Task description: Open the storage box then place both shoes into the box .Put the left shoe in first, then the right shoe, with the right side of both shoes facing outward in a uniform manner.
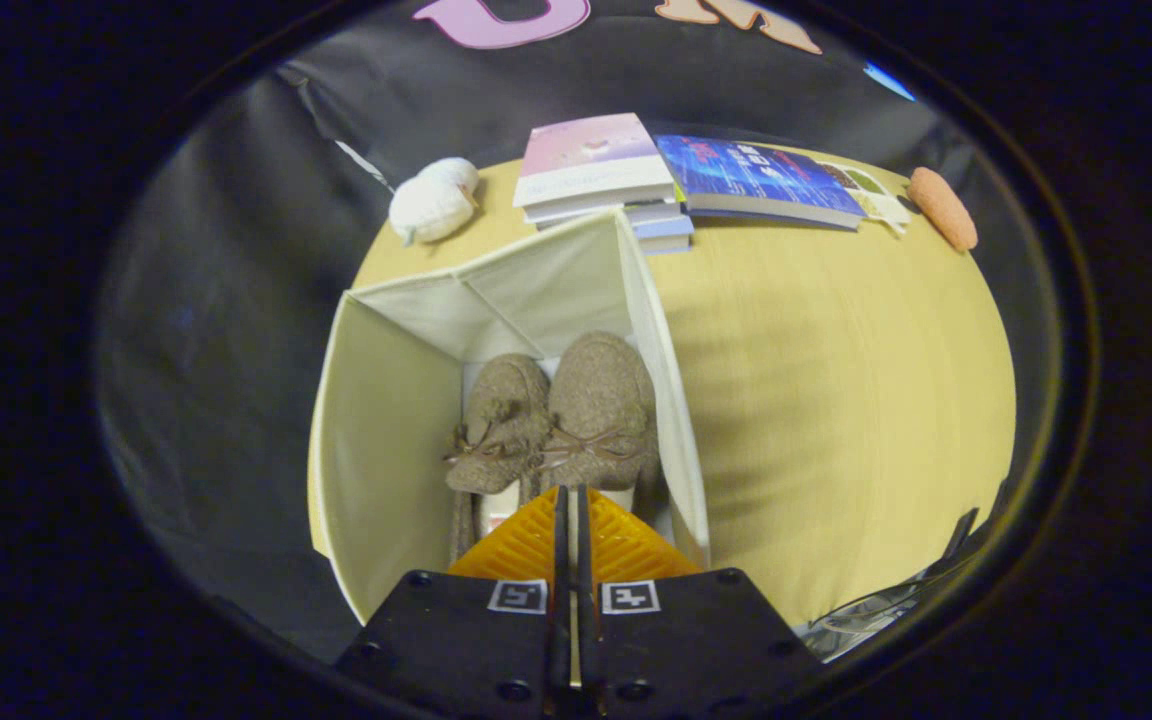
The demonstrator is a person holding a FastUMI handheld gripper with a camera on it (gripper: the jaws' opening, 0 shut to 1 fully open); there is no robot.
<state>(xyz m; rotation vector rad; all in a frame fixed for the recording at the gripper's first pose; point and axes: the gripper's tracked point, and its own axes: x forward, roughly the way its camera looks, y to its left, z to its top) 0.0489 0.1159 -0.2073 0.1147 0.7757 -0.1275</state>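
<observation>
An open cream fabric storage box (386, 420) stands on the wooden table (836, 400), its lid folded back. Two brown woolly shoes with bow laces sit side by side inside it, toes pointing away: one shoe (501, 420) on the left and the other shoe (601, 405) on the right, against the box's right wall. My gripper (570, 492) hovers above the near end of the box, just over the shoes' heels. Its fingers are pressed together with nothing between them.
Beyond the box lie a stack of books (596, 170) and a blue book (756, 180). A white plush toy (433, 200) sits at the far left of the table, an orange oblong object (943, 207) at the far right. Cables (896, 600) lie near the table's right front edge.
</observation>
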